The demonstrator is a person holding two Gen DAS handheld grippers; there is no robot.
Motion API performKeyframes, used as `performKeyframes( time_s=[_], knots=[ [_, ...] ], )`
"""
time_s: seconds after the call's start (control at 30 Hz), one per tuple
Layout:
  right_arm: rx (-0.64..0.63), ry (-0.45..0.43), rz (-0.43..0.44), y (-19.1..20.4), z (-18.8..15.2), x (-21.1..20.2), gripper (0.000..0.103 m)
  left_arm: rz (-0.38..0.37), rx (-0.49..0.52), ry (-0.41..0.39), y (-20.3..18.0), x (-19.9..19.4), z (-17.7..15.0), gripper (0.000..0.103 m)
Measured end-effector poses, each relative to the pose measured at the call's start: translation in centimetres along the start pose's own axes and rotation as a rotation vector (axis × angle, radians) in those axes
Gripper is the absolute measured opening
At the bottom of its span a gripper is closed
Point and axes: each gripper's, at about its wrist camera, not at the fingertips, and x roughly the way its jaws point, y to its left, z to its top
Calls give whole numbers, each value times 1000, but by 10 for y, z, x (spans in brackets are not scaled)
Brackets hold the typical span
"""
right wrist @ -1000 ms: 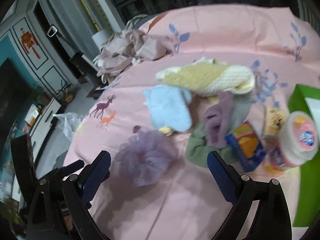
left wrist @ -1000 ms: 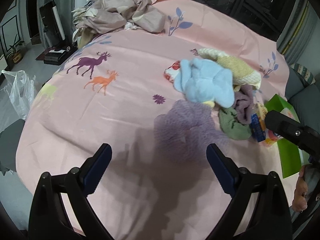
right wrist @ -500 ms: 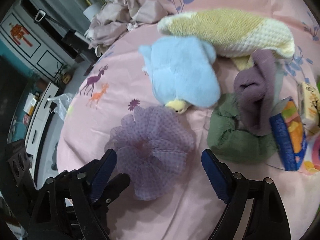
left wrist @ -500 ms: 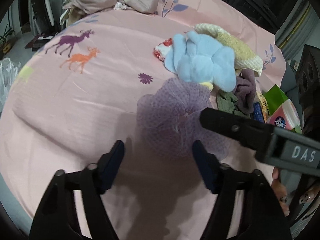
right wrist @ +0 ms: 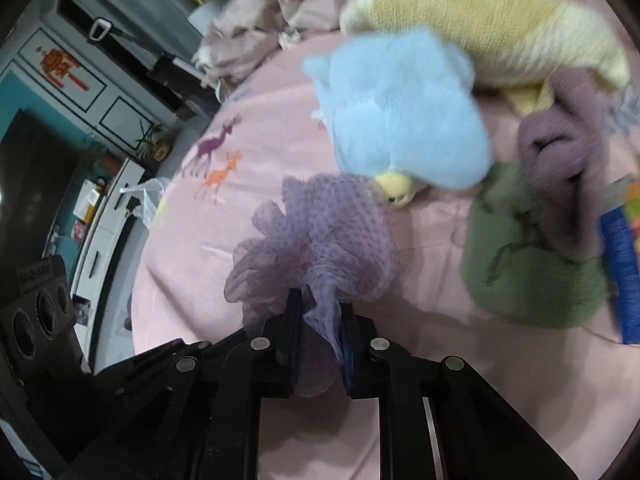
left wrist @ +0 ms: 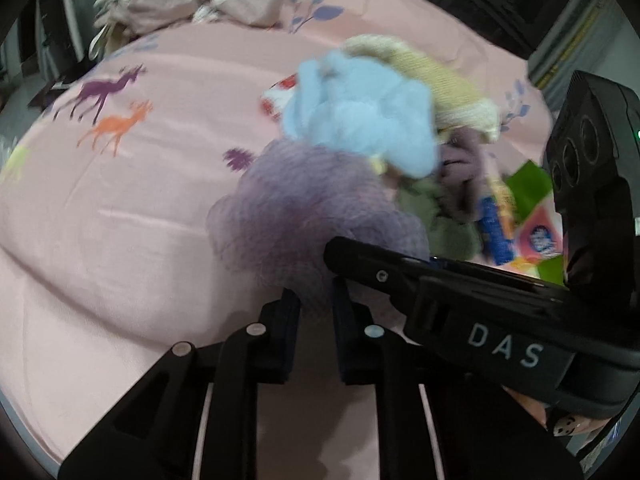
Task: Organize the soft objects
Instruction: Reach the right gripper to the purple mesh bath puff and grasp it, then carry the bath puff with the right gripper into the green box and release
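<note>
The purple mesh pouf (right wrist: 316, 240) is found at the centre of the right wrist view, on the pink printed bedsheet (right wrist: 248, 184). A fold of its netting is pinched between the nearly closed fingers of the right gripper (right wrist: 316, 316) at the lower middle. In the left wrist view the same pouf (left wrist: 304, 216) lies at mid-frame, and the left gripper (left wrist: 316, 304) is seen below it with its fingers drawn close together on the pouf's near edge — whether the netting is truly clamped there cannot be told through the blur.

Just above the pouf, and touching it, a light blue plush toy (right wrist: 404, 112) is seen, with a yellow knitted cloth (right wrist: 492, 28) behind it at the upper right. A green cloth (right wrist: 528, 264) and a mauve cloth (right wrist: 560, 152) are piled at the right, beside a blue-edged packet (right wrist: 620, 264) cut off by the frame edge. A crumpled beige blanket (right wrist: 272, 12) is heaped at the upper left.

In the left wrist view the right gripper's black body (left wrist: 480, 320) is laid across the lower right — the pouf's near right side and part of the clutter are hidden by it. A green box (left wrist: 532, 180) and a pink-labelled tub (left wrist: 536, 236) are only partly seen and are heavily smeared.
</note>
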Motion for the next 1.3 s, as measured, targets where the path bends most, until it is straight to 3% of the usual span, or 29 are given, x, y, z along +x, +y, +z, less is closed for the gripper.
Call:
performKeyframes(
  time_s=[0.3,0.57,0.83,1.1,1.3],
  knots=[
    [-13,-269,-80,1,-10,-111,17,-132,194,-166,-76,-51,13,11],
    [49,-457,-194,-38,-27,-198,17,-235,346,-189,-160,-59,21,12],
    [180,-566,-236,-96,-44,-251,17,-288,483,-167,-238,-43,24,12],
    [311,-605,-276,-148,-60,-276,17,-330,573,-106,-293,-19,13,12],
    [410,-617,-265,-183,-76,-286,17,-321,628,-70,-323,2,7,12]
  ],
)
